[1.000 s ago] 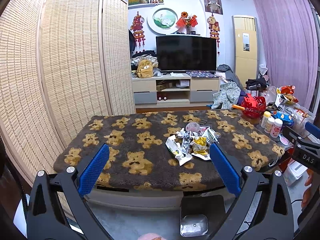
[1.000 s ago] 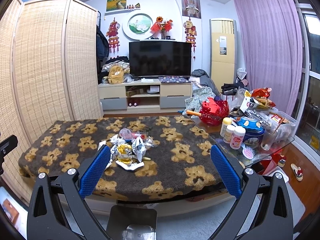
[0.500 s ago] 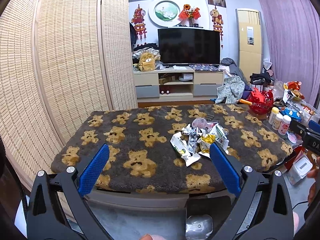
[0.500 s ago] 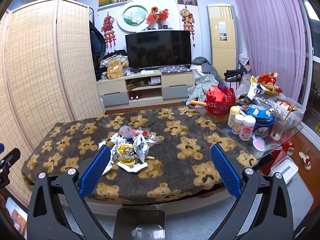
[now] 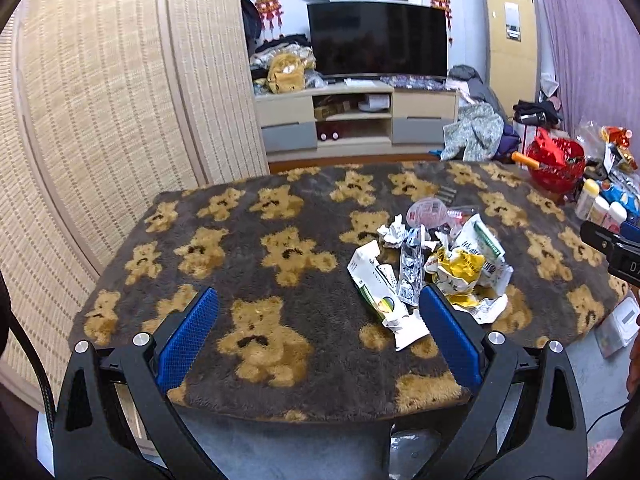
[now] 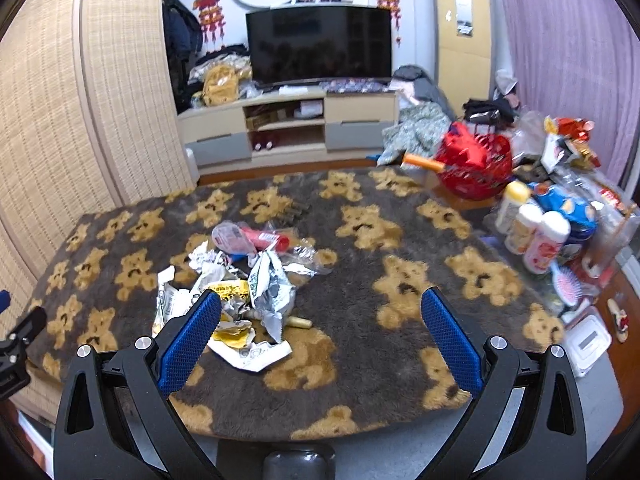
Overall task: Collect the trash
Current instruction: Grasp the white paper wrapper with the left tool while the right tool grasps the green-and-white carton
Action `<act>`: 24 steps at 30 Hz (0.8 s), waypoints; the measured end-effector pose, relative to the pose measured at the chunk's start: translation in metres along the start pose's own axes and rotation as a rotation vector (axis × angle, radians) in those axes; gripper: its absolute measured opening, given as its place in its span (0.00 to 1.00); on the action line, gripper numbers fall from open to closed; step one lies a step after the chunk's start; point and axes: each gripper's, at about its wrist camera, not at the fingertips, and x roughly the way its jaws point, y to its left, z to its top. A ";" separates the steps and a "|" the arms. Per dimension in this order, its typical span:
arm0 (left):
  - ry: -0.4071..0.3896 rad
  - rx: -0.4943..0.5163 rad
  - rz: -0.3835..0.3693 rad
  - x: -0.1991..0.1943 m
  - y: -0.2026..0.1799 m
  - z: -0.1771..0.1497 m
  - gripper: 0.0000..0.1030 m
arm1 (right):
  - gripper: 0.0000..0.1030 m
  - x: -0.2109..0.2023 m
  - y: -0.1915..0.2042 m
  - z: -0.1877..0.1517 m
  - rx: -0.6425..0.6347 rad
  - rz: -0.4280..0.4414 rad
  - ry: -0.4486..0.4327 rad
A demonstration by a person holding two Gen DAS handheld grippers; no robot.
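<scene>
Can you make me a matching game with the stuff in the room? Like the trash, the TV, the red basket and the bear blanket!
Things:
1. trash pile
2. TV
3. red basket
4. bear blanket

Descriptions:
A. black, switched off, on the long cabinet
B. crumpled wrappers heaped on the blanket
C. brown, spread over the table
D. past the far right corner of the blanket

Pairs: 1-B, 2-A, 3-D, 4-C

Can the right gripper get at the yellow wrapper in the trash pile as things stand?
Probably yes. The right gripper is open and empty, and the yellow wrapper lies exposed near the front of the pile on the bear blanket, just past its left finger, with nothing on top.
</scene>
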 end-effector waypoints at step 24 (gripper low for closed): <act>0.264 0.001 -0.166 0.165 -0.033 -0.026 0.52 | 0.47 0.148 0.026 -0.020 -0.006 0.172 0.203</act>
